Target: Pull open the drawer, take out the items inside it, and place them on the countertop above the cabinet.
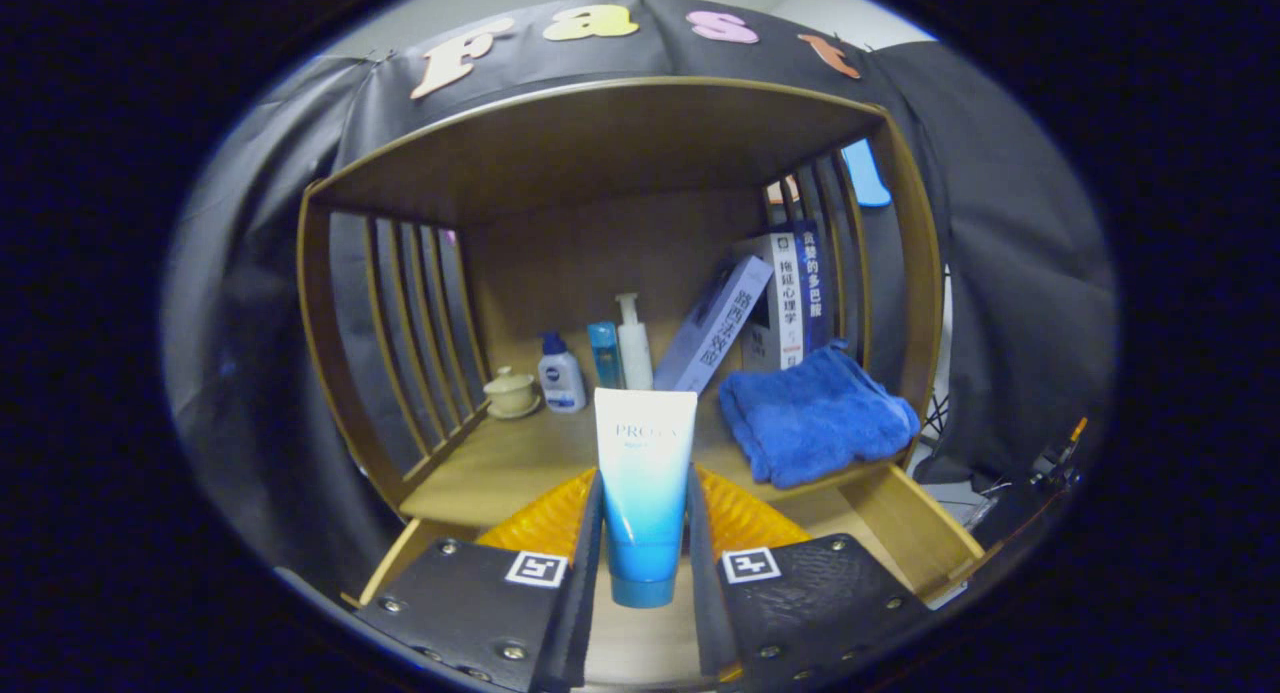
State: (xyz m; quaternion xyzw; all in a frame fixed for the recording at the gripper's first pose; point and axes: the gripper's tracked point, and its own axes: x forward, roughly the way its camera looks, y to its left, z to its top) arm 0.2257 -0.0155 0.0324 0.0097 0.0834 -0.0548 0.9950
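We see our gripper (645, 563) with jaws pinching a blue-white tube (644, 493); beyond them the wooden bench (500, 463) carries a blue towel (815, 423), bottles and books.

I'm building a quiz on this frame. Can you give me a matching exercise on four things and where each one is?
Things:
1. tube
2. blue towel
3. lidded cup
4. books

Places:
A. by the left slats of the countertop
B. between the fingers of the hand-held gripper
C. leaning at the back right
D. folded at the countertop's right front

Pairs: 1-B, 2-D, 3-A, 4-C
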